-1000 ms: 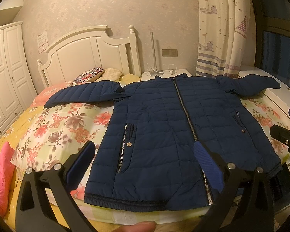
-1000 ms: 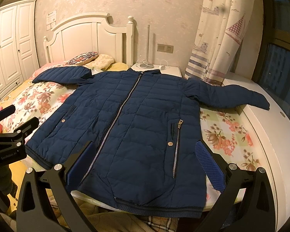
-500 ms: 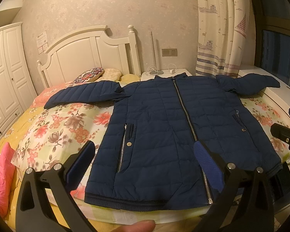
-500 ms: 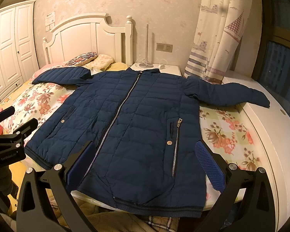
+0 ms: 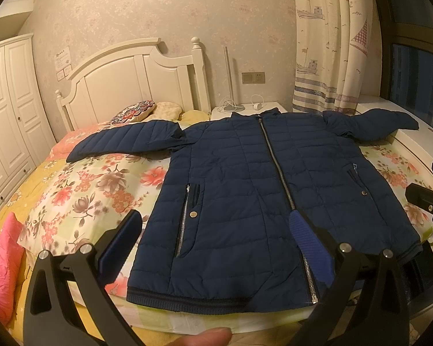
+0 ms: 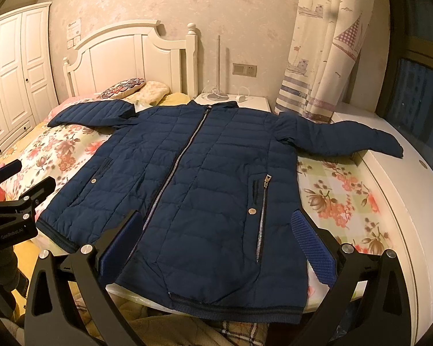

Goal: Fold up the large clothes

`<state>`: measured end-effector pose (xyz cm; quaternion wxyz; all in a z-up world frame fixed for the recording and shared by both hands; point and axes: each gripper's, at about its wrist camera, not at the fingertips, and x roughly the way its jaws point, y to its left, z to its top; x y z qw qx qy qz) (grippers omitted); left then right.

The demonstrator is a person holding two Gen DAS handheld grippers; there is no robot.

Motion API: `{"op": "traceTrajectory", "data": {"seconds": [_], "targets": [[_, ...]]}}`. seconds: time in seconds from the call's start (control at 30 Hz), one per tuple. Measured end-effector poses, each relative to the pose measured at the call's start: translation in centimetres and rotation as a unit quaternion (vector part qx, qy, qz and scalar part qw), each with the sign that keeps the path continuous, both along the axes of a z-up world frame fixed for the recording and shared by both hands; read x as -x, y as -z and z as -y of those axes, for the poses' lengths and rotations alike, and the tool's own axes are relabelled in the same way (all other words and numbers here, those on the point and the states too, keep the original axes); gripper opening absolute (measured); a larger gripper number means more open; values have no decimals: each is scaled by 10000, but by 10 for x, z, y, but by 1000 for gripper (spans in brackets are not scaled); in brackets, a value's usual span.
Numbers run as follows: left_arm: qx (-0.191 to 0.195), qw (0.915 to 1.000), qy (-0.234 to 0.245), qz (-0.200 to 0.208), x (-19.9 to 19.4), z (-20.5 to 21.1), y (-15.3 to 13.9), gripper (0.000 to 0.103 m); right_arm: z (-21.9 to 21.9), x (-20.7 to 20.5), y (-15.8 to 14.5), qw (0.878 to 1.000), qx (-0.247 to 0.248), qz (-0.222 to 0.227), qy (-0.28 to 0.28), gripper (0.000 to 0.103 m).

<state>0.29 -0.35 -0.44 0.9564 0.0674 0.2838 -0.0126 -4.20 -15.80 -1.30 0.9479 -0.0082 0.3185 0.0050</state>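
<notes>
One jacket [image 5: 262, 201] flat on bed [image 5: 80, 190]

**Warm indoor light, strong fisheye bend**

Both wrist views are lit by warm yellow room light from above; the window [image 5: 415, 77] to the right of the tools is dark. The navy jacket [image 5: 262, 201] reads nearly black, its quilting faint. Straight lines bow toward the edges, the corners are black, and focus stays sharp mid-frame.

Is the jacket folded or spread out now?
Spread out. The jacket lies flat on the bed, front up and zipped, both sleeves stretched sideways. No part is folded over yet.
</notes>
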Motion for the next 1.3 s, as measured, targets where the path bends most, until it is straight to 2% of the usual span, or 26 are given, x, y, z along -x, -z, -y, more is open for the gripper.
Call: {"op": "traceTrajectory", "data": {"seconds": [0.4, 0.73, 0.87, 1.03, 1.13, 1.23, 1.3], "targets": [[-59, 10000, -34, -50, 0, -5, 1, 101, 5, -4, 4, 9999, -132, -45, -8, 99], [-35, 9993, 30, -381, -24, -2, 12, 101, 22, -26, 22, 9993, -294, -193, 120, 99], [57, 9987, 33, -510, -65, -3, 14, 101, 49, -50, 29, 9976, -560, -187, 355, 99], [-57, 9973, 20, -727, -147, 0, 27, 101, 98, -93, 42, 9933, -615, -241, 949, 99], [45, 9949, -31, -1010, -205, 0, 45, 101, 141, -125, 54, 9861, -786, -369, 1417, 99], [202, 9916, -48, -1278, -255, 0, 64, 101, 192, -155, 68, 9734, -1196, -448, 1900, 99], [257, 9902, -86, -1369, -281, 2, 76, 101, 232, -176, 75, 9629, -1411, -351, 2273, 99]]}}
